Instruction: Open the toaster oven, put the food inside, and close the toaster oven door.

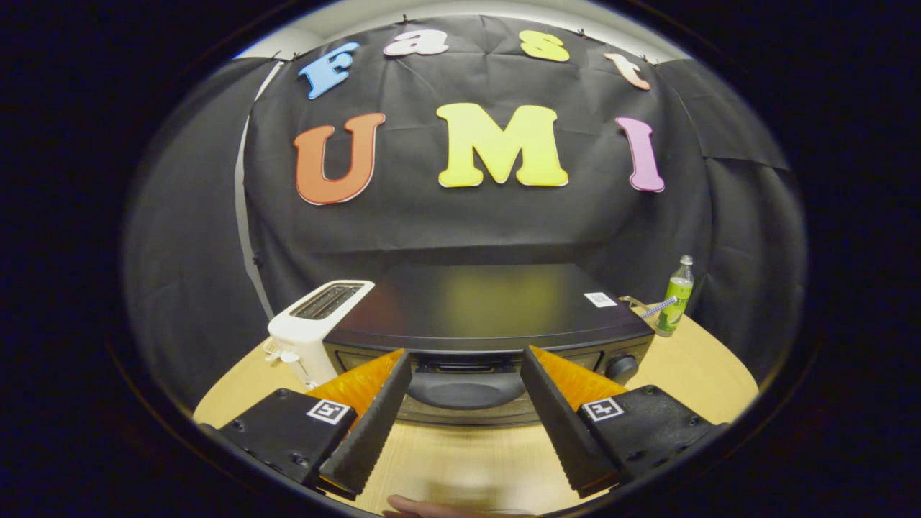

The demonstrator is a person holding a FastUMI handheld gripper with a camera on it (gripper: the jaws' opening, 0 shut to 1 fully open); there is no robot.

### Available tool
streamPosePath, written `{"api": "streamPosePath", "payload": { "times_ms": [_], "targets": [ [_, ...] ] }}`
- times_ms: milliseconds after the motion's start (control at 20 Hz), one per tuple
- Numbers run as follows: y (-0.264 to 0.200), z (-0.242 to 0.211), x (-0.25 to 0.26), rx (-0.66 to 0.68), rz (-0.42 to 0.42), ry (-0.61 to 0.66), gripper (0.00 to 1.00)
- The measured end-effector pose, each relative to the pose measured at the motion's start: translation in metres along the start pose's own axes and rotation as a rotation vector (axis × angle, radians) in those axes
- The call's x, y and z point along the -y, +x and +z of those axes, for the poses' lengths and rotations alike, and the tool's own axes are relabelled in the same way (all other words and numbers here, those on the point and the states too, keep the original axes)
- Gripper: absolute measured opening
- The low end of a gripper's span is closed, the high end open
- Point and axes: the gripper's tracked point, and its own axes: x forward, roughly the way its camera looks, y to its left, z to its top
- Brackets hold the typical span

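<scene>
Judged barely begun: wide-spread, empty-fingered gripper (465,363) poised just before the shut door handle (465,388) of the black, flat-topped metal toaster oven (489,309) on the pale wooden table (691,374), beside a white plastic slot toaster (316,327); opening, loading, closing all left, no food seen.

A staged recording booth: black cloth wall (460,223) behind a wooden table (705,374) holding kitchen appliances.

The tool (466,360) hangs spread wide, fingers flanking the closed toaster oven's (489,316) door handle (465,388).
</scene>
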Motion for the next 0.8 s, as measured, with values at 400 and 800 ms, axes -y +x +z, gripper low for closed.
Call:
{"api": "streamPosePath", "payload": {
  "times_ms": [400,800],
  "targets": [
    [0.021,-0.009,0.001,0.004,-0.054,-0.028,1.00],
    [-0.011,-0.028,0.000,-0.009,-0.044,-0.001,1.00]
  ]
}}
